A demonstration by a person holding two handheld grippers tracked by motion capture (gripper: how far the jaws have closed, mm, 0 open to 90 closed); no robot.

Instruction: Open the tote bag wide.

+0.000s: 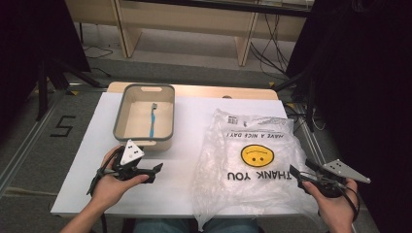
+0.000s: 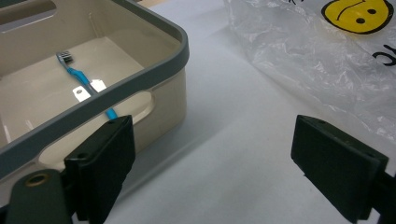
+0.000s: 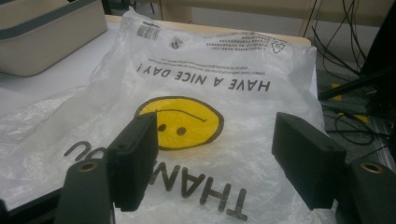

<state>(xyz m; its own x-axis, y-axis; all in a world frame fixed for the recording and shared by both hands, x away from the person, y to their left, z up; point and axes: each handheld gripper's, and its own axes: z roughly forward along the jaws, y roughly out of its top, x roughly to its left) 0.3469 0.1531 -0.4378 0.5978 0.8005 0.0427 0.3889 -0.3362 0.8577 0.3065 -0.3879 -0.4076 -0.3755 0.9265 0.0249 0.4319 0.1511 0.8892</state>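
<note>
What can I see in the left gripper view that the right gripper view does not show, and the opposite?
Left gripper view: a blue toothbrush lying inside the beige bin.
Right gripper view: the bag's printed lines "HAVE A NICE DAY!" and "THANK YOU", plus floor cables.
Both: the plastic bag with its yellow smiley, the bin's outer wall, the white table, and open jaws.

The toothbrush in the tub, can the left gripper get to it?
Probably yes. The left gripper is open, right beside the tub, and the toothbrush lies alone on the tub's floor with nothing covering it. It would have to lift over the rim first.
</note>
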